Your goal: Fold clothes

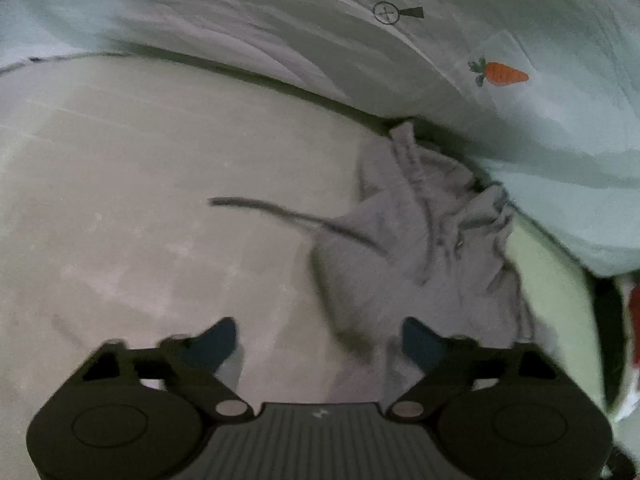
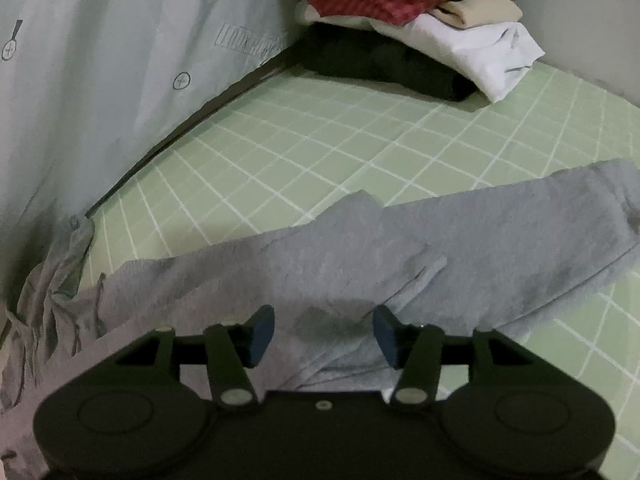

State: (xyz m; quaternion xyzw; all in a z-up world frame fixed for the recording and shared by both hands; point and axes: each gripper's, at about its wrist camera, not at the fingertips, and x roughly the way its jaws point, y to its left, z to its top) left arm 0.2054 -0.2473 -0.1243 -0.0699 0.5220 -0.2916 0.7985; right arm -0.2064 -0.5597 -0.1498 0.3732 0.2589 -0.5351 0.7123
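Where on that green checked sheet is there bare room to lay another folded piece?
The widest free patch of the green checked sheet lies between the grey garment in front and the stack of folded clothes at the far corner, bordered on the left by the pale curtain. It is crowded at the stack and under the garment.

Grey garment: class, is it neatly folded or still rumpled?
Still rumpled. The grey garment sprawls across the green checked sheet, bunched at its waistband end.

a pale mint cloth backdrop (image 2: 100, 92) hangs along the far side, printed with a carrot (image 1: 502, 73), crosshair circles (image 2: 181, 81) and boxed lettering (image 2: 248, 43). below it lies a green mat with a white grid (image 2: 360, 148).
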